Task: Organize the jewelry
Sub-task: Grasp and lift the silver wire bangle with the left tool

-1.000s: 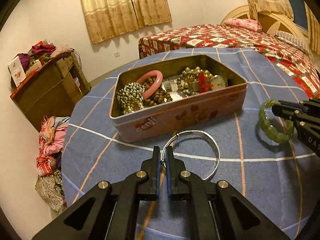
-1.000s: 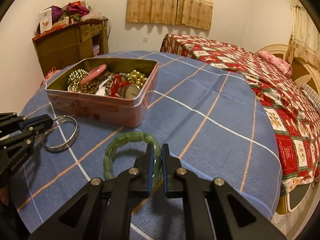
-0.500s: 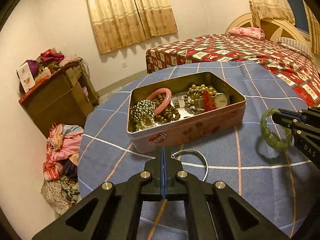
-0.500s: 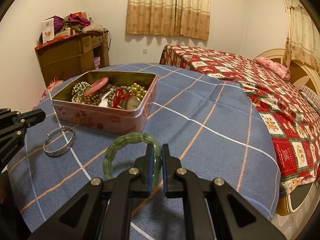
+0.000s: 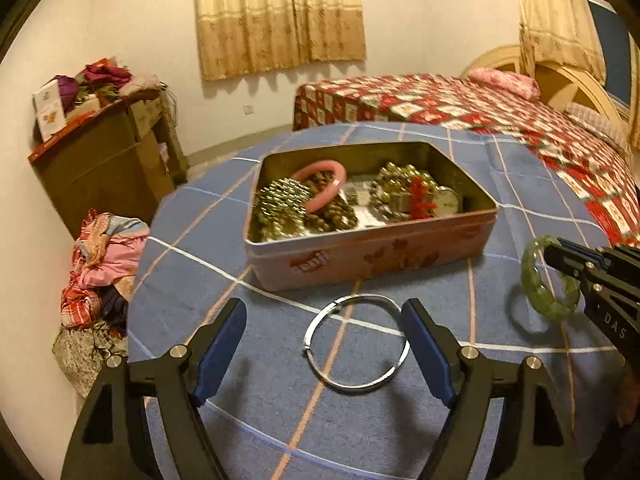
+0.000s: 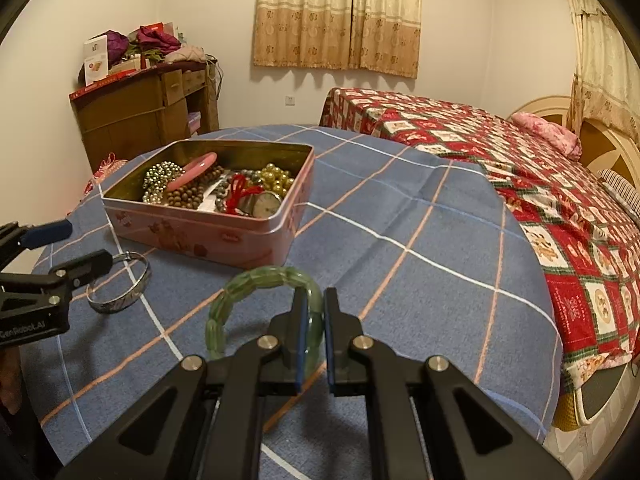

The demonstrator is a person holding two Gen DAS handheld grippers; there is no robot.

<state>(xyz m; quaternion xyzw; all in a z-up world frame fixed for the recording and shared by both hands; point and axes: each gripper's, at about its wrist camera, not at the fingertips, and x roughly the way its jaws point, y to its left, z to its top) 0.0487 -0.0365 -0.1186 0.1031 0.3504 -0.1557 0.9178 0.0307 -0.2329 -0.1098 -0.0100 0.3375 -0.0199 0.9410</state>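
A silver bangle [image 5: 356,344] lies flat on the blue checked tablecloth, in front of the pink tin [image 5: 360,256]. My left gripper [image 5: 324,308] stands over it with its jaws opening wide, one finger on each side of the bangle and neither touching it. The tin holds bead strings, a pink bangle and a small clock. My right gripper [image 6: 316,300] is shut on a green stone bracelet [image 6: 248,280] and holds it tilted just off the cloth. The right wrist view shows the left gripper [image 6: 84,244] beside the bangle [image 6: 132,292], with the tin [image 6: 192,236] behind.
The round table's edge [image 5: 136,280] drops off at left above a heap of clothes [image 5: 100,272] on the floor. A wooden cabinet [image 6: 132,120] stands by the wall. A bed with a red patterned cover [image 6: 540,184] lies to the right.
My left gripper let go of the silver bangle, drew back, shut empty, then opened wide; the bangle now lies flat on the cloth. The right gripper keeps its grip on the green bracelet.
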